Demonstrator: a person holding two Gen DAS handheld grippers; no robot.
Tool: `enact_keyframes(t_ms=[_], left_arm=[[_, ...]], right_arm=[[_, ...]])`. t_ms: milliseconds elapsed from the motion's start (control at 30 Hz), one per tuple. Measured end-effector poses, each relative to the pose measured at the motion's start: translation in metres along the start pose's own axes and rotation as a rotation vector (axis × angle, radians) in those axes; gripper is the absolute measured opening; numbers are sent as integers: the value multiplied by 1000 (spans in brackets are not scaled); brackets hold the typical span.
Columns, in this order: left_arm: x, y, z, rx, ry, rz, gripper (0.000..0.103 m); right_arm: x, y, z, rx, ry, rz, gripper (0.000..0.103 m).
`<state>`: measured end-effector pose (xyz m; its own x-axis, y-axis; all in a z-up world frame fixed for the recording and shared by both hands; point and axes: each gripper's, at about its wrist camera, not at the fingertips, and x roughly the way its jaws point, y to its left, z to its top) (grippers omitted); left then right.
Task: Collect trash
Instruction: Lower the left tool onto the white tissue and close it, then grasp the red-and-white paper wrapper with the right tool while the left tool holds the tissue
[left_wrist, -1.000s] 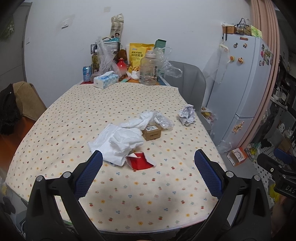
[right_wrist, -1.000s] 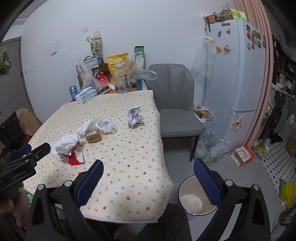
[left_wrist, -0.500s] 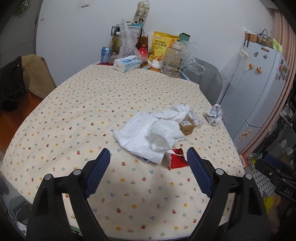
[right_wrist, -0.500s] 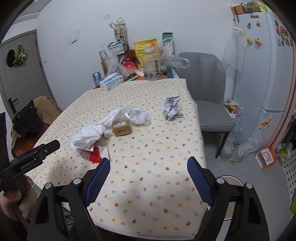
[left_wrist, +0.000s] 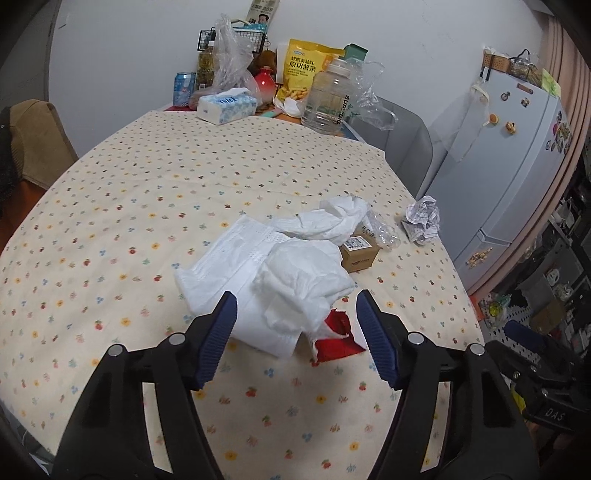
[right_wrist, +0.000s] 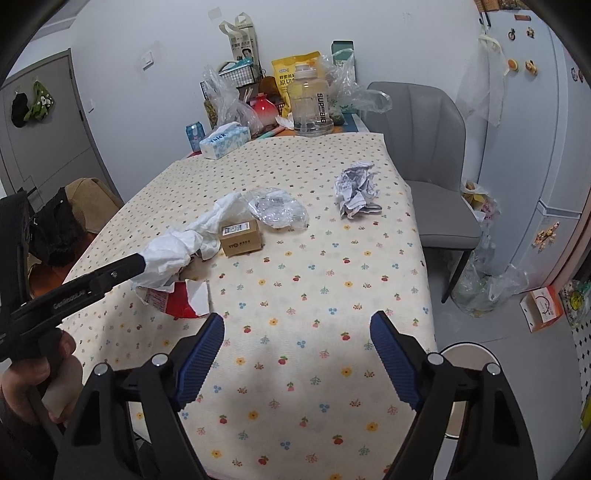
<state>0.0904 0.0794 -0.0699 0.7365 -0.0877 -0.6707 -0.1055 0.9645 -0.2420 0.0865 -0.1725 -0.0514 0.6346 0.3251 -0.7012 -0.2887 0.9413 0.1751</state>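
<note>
Trash lies on the flowered tablecloth (left_wrist: 110, 206): a heap of white tissue paper (left_wrist: 280, 273), a torn red wrapper (left_wrist: 338, 338), a small brown cardboard box (left_wrist: 360, 253), clear crumpled plastic (right_wrist: 279, 206) and a crumpled printed paper ball (left_wrist: 423, 219). My left gripper (left_wrist: 297, 334) is open, its fingers either side of the near edge of the white tissue and red wrapper. My right gripper (right_wrist: 297, 362) is open and empty over the table's near right part. The tissue (right_wrist: 173, 254), wrapper (right_wrist: 177, 299), box (right_wrist: 240, 236) and paper ball (right_wrist: 356, 190) show in the right wrist view.
A white bin (right_wrist: 467, 356) stands on the floor at the table's right front corner. A grey chair (right_wrist: 432, 155) and fridge (right_wrist: 546, 147) are on the right. Tissue box (left_wrist: 225, 105), water jug (left_wrist: 328, 98), bags and a can (left_wrist: 183, 86) crowd the far end.
Both grippers moved forward and lower toward the table. The left gripper closed in on the white tissue and red wrapper; its jaws narrowed somewhat. The right gripper advanced over the table edge.
</note>
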Motion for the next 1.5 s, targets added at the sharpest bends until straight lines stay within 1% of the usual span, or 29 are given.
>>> enact_keyframes(t_ms=[33,67,133,167,200,233,267,367,467,567,633,800,900,967,1000,1233,1300,1333,1367,1400,1467,1500], left_arm=[[4,1,2,-6,6,-4,67],[8,0,4,-10,12,-9,64],[16,0,6,-16,27,-18,52],[20,0,7,-22,41,-27,35],[22,1,8,-29,50,-33,16],[23,2,9,-38,55,-43,11],[20,3,11,-44,45,-52,8],[2,2,16,-24,-24,-55,7],[-13,10,22,-38,-66,-49,7],[-24,25,25,-75,-87,-41,7],[-29,35,26,-86,-98,-22,7],[-37,62,18,-117,-106,29,7],[-38,77,11,-148,-95,46,7],[-38,85,7,-163,-88,57,7],[-38,89,5,-167,-85,63,7],[-40,107,-4,-195,-78,83,7],[-39,109,-6,-199,-73,82,7],[-39,109,-6,-199,-71,82,7],[-39,110,-7,-198,-71,80,7],[-39,109,-7,-196,-70,79,7],[-40,108,-8,-192,-71,78,7],[-41,107,-8,-192,-72,76,7]], right_arm=[[2,-1,0,0,7,3,80],[4,-1,1,0,11,4,80],[8,0,2,-3,21,8,80],[9,1,2,-5,25,10,80],[12,2,3,-9,29,13,80],[14,4,4,-13,32,16,80],[16,6,4,-18,35,20,80],[21,13,7,-33,40,33,80],[28,23,9,-45,49,57,79],[36,35,12,-63,60,85,79],[41,46,13,-79,71,104,79],[59,76,13,-124,107,154,79],[70,94,12,-156,125,172,81],[78,104,11,-183,135,175,90],[82,108,9,-198,143,174,92],[110,127,6,-258,184,160,91],[114,129,7,-268,189,156,87],[117,130,7,-273,190,155,81],[118,131,8,-280,194,158,69],[120,132,8,-286,195,153,63],[118,131,9,-293,194,144,41],[117,129,10,-288,197,155,40]])
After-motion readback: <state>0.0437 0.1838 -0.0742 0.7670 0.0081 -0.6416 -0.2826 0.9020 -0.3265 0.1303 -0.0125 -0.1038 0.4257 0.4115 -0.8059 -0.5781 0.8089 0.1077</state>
